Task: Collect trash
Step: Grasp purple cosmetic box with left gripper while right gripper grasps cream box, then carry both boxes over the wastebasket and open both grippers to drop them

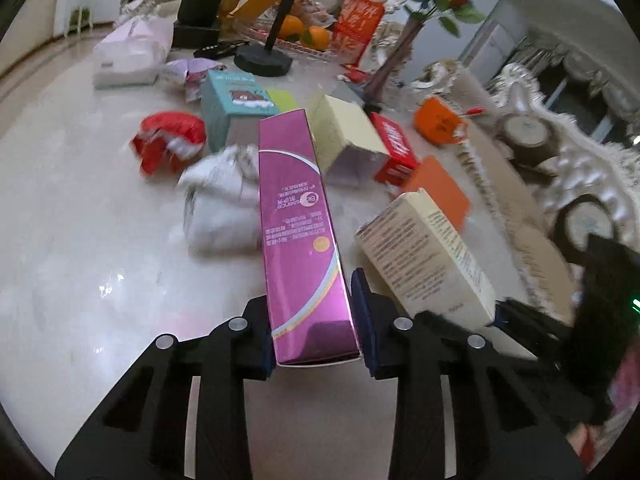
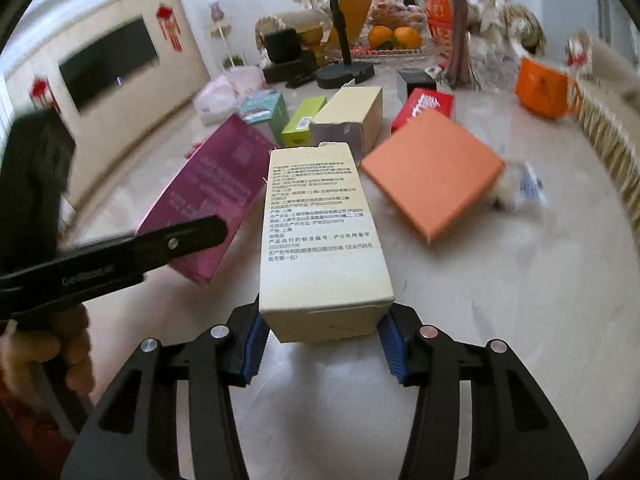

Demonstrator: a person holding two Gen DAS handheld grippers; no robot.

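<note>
My left gripper (image 1: 316, 328) is shut on a long pink box (image 1: 296, 220), held lifted above the white marble table (image 1: 80, 260). My right gripper (image 2: 322, 340) is shut on a cream box with printed text (image 2: 320, 240). The cream box also shows in the left wrist view (image 1: 428, 260), and the pink box in the right wrist view (image 2: 208, 196). More trash lies on the table: a red wrapper (image 1: 168, 144), crumpled white paper (image 1: 224, 200), a teal box (image 1: 232, 108), a pale yellow box (image 1: 348, 136), a red box (image 1: 396, 148) and a flat orange box (image 2: 432, 168).
A black lamp stand (image 1: 264, 60), a vase of flowers (image 1: 396, 60), a fruit tray with oranges (image 1: 304, 32), a tissue pack (image 1: 128, 52) and an orange cup (image 1: 440, 120) stand at the back. A fringed sofa edge (image 1: 540, 200) runs along the right.
</note>
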